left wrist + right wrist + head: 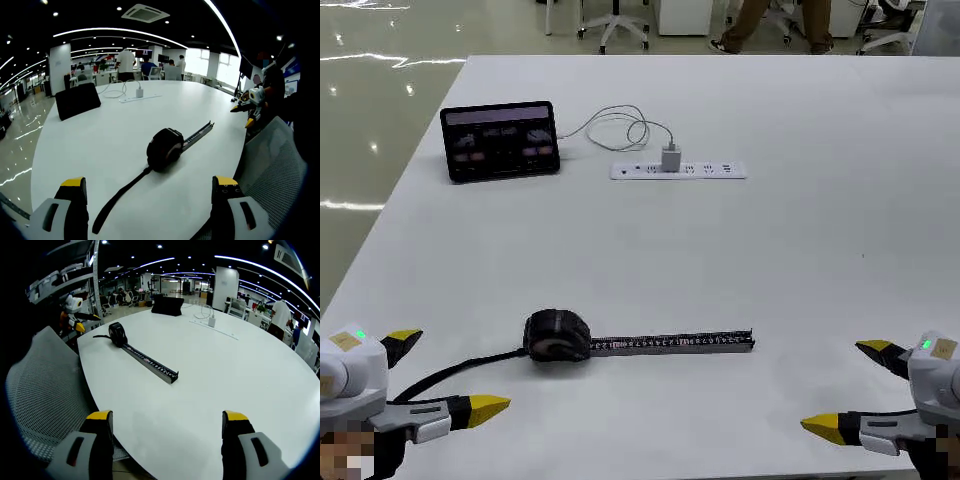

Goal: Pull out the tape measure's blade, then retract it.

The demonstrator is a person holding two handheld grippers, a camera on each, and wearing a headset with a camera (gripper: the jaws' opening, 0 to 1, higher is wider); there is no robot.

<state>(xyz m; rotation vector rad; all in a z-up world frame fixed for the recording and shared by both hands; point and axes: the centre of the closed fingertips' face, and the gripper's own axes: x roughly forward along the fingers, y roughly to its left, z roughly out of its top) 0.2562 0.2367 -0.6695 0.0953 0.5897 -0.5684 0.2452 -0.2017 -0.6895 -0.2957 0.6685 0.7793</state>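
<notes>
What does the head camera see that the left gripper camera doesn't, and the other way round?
Head view, not the left gripper view: the tablet's lit screen and the markings along the blade. Left gripper view, not the head view: a mesh chair beside the table and ceiling lights. Both: the tape measure with its blade pulled out, its black strap, the power strip and the white table.
</notes>
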